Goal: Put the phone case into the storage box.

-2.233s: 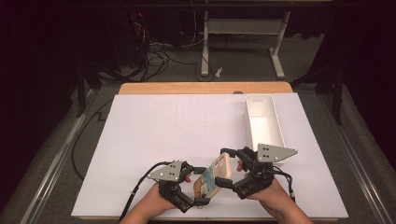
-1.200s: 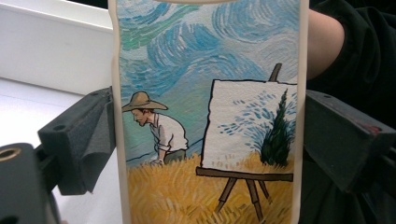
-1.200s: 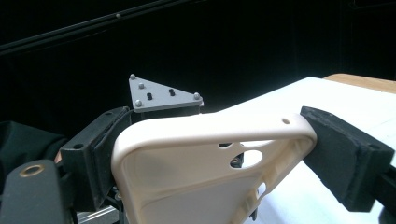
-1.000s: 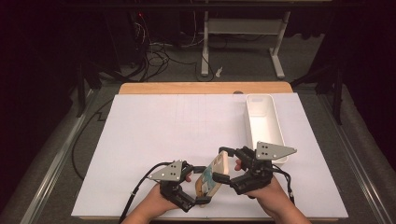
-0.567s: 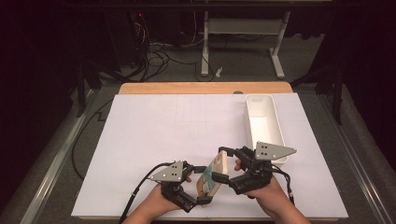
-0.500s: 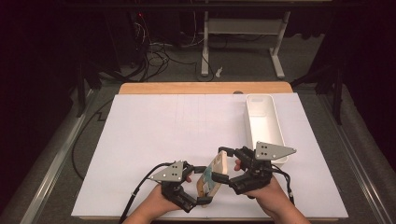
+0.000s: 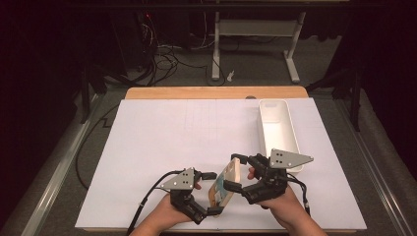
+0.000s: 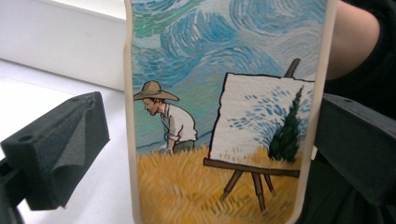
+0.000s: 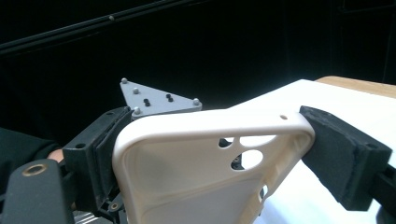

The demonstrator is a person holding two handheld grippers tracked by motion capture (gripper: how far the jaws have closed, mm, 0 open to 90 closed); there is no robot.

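On the near edge of the white table (image 7: 162, 142), with a white tray (image 7: 278, 129) lying well apart toward the far right, a phone case (image 7: 225, 186) painted with a man in a straw hat and an easel stands up between the two hands. Right gripper (image 7: 238, 173) clamps the case by its side edges, both pads pressing on the rim. Left gripper (image 7: 213, 193) has just been opening and stands wide, the case between its pads, with a clear gap at the left pad (image 8: 70, 144).
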